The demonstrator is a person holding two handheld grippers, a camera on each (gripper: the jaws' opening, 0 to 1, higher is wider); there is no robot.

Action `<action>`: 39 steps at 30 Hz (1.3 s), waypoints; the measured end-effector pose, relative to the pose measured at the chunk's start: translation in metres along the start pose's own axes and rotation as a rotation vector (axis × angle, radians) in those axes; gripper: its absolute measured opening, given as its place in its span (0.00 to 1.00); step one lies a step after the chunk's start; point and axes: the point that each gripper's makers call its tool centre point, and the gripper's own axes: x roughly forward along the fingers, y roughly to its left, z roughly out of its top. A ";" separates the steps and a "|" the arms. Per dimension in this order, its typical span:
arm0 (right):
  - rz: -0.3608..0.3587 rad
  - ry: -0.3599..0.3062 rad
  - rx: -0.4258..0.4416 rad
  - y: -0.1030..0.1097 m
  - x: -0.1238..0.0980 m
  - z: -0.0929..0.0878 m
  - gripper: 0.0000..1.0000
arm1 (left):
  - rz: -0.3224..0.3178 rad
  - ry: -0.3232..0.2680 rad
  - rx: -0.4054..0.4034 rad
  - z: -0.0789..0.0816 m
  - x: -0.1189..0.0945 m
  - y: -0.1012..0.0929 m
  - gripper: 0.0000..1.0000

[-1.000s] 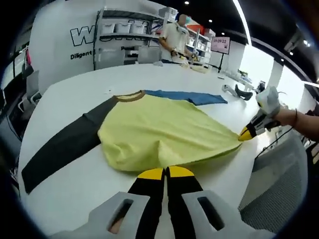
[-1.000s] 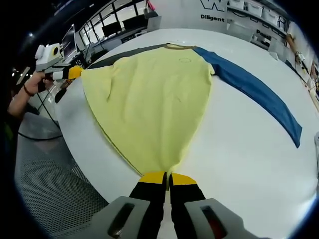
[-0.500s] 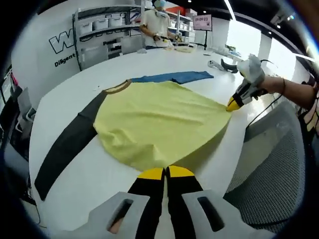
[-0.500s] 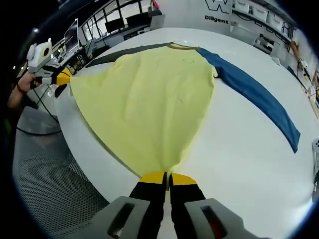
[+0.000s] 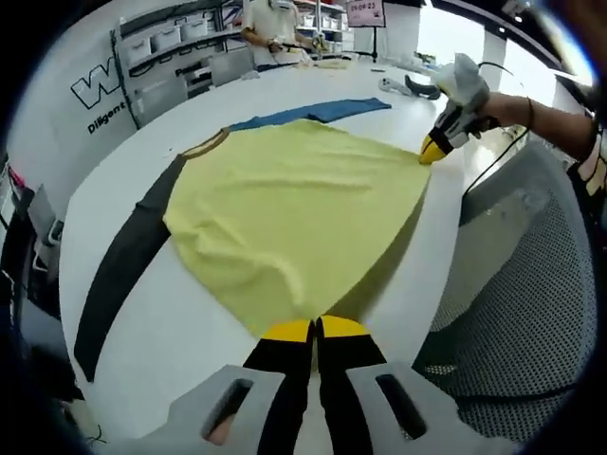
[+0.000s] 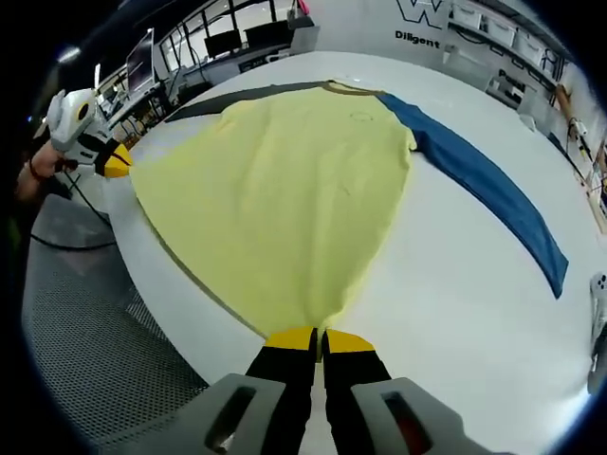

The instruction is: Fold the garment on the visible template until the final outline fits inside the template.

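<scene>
left hand-held gripper (image 5: pixel 316 327) is pressed together on one hem corner of the shirt (image 5: pixel 294 204), bottom centre of the left gripper view. the shirt lies flat on the white tabletop (image 5: pixel 190 327), mid frame: yellow body, dark sleeve (image 5: pixel 119 270) out to the lower left, blue sleeve (image 5: pixel 308 111) toward the top. right hand-held gripper (image 5: pixel 429 152) at upper right of that view pinches the other hem corner, and the hem between the two sits right along the tabletop edge.

risks, as i judge them: the hem is so near the edge that any slack could let cloth slide off toward the mesh chair (image 5: pixel 531 313); uneven pull from the two corners could skew the body and wrinkle it; a thin pinch may slip mid-fold. can't make out any template outline under the shirt, so the fit can't be judged.

writing: wall at upper left of the left gripper view has a big "w" logo (image 5: pixel 95 83), cut off, and smaller text starting "diligen". in the right gripper view, top right, the same wall text (image 6: pixel 420 36) reads "diligent". a small round mark (image 6: pixel 360 118) sits near the collar, unreadable.
</scene>
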 end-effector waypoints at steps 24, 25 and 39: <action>-0.027 0.092 -0.102 0.001 0.002 -0.006 0.00 | -0.054 0.109 -0.072 -0.027 0.018 -0.013 0.00; -0.030 0.102 -0.113 0.001 0.002 -0.006 0.00 | -0.055 0.111 -0.077 -0.027 0.018 -0.013 0.00; -0.055 0.195 -0.180 -0.002 0.003 -0.007 0.00 | -0.082 0.143 -0.136 -0.036 0.024 -0.016 0.03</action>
